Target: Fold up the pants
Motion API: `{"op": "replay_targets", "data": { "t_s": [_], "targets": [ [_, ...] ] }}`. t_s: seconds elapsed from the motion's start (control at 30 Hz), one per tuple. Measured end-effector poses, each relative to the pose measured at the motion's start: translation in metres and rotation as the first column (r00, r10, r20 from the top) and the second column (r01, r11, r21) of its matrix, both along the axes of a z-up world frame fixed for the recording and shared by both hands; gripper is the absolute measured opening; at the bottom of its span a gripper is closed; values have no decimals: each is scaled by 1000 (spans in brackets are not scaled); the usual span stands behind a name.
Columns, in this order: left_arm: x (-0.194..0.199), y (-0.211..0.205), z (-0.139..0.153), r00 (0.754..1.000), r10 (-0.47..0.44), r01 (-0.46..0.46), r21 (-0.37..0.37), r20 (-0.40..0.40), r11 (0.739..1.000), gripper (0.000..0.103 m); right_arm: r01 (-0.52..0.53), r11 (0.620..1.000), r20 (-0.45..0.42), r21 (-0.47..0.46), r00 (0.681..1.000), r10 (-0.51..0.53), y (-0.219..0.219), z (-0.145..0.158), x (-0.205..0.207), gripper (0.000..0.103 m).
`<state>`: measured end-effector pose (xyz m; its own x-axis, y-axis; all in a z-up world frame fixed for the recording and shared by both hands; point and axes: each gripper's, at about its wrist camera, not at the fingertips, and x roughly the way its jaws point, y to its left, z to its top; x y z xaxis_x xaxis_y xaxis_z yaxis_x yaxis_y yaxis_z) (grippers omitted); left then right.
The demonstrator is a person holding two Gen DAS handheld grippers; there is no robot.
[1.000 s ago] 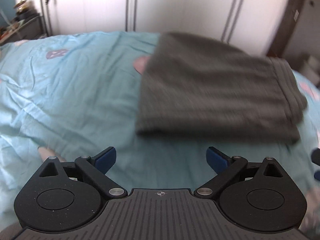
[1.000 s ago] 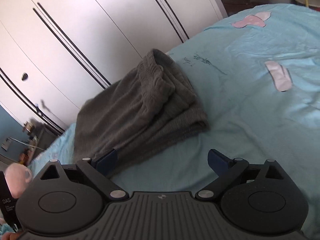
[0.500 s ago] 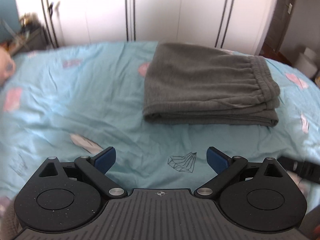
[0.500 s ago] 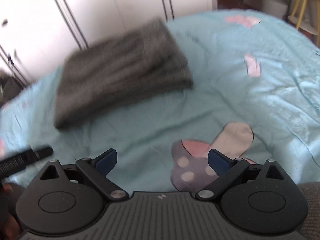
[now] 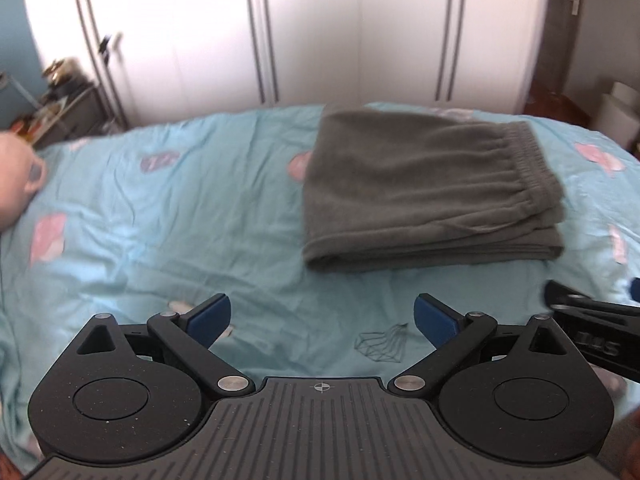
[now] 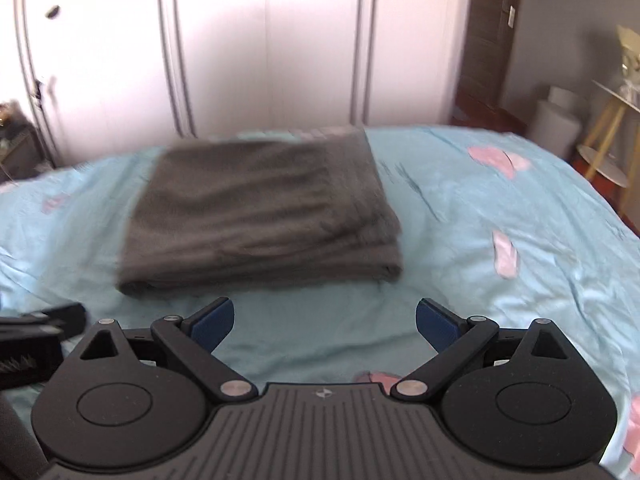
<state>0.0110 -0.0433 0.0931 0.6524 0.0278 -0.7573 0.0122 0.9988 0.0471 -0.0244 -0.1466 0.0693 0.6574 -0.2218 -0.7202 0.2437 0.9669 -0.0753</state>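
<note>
Left gripper [image 5: 323, 316]: jaws spread wide, nothing between blue pads [image 5: 210, 317], hovering over bedsheet [image 5: 160, 232], clear of cloth. Right gripper [image 6: 325, 317]: likewise wide, empty, not touching anything. Grey pants [image 5: 424, 196] folded into flat stack w/ elastic waistband on top at right edge, lying on sheet near far side of bed, ahead of both grippers. White wardrobe [image 5: 312, 32] behind. No containers seen.
</note>
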Motion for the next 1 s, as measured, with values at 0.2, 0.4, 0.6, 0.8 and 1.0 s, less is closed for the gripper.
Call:
{"op": "replay_targets", "data": {
  "t_s": [0.2,0.4,0.6,0.8,1.0],
  "targets": [
    [21,-2,-29,999,-5,5,3,-53,1000,101,7,1000,18,-3,1000,-7,-9,-8,2,98],
    [34,-3,-48,996,8,-7,11,-87,1000,101,-5,1000,6,11,1000,5,-9,-20,10,98],
    [42,-6,-60,992,17,-16,13,-121,1000,101,-24,1000,-25,14,999,25,-8,-30,20,98],
    [43,-11,-63,993,-5,10,41,-114,999,101,-13,999,-33,37,999,14,-15,-35,23,98],
    [43,-12,-63,993,-18,23,45,-115,999,101,-4,998,-34,58,999,6,-17,-37,24,98]
  ]
}}
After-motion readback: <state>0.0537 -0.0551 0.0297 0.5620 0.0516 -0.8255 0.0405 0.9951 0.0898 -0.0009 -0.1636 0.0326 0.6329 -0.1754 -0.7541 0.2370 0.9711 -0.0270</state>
